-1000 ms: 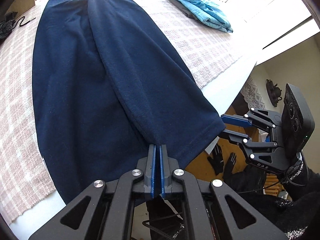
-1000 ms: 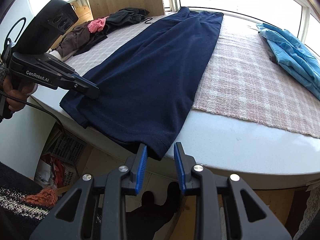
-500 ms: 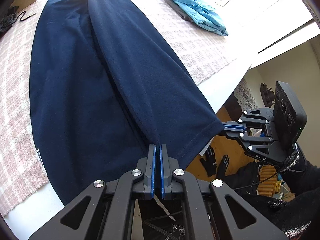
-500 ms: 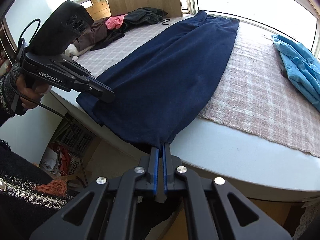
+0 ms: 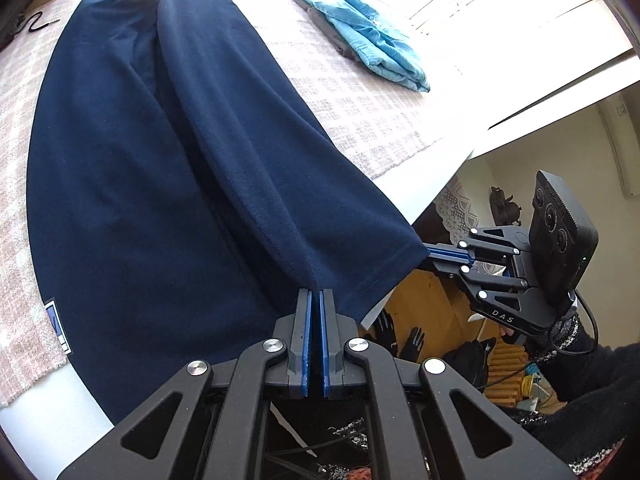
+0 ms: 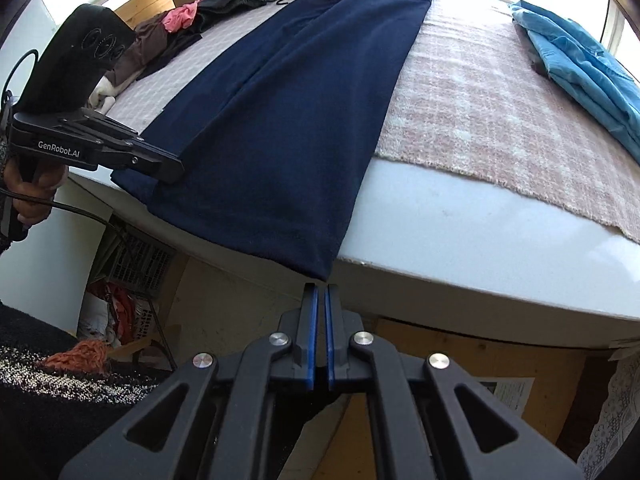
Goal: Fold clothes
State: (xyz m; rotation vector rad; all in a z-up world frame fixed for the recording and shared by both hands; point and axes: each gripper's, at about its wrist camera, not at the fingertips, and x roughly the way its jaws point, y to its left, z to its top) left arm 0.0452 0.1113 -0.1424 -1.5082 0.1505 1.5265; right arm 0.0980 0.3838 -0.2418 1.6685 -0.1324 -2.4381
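Note:
A long navy blue garment [image 5: 168,168] lies stretched along the table, its near hem hanging over the front edge; it also shows in the right wrist view [image 6: 304,112]. My left gripper [image 5: 315,300] is shut on the hem near a lengthwise fold. My right gripper [image 6: 321,292] is shut on the hem's right corner just off the table edge. The right gripper also shows in the left wrist view [image 5: 434,254] pinching that corner. The left gripper also shows in the right wrist view [image 6: 170,168].
A pink checked cloth [image 6: 492,104] covers the white table [image 6: 460,248]. A folded light blue garment [image 5: 360,36] lies at the far right. A pile of dark and pink clothes [image 6: 188,28] sits at the far left. Crates and clutter [image 6: 124,280] stand below.
My right gripper closed from open onto the hem corner. Both grippers have pulled the hem toward me, drawing the garment taut. The left gripper stayed shut.

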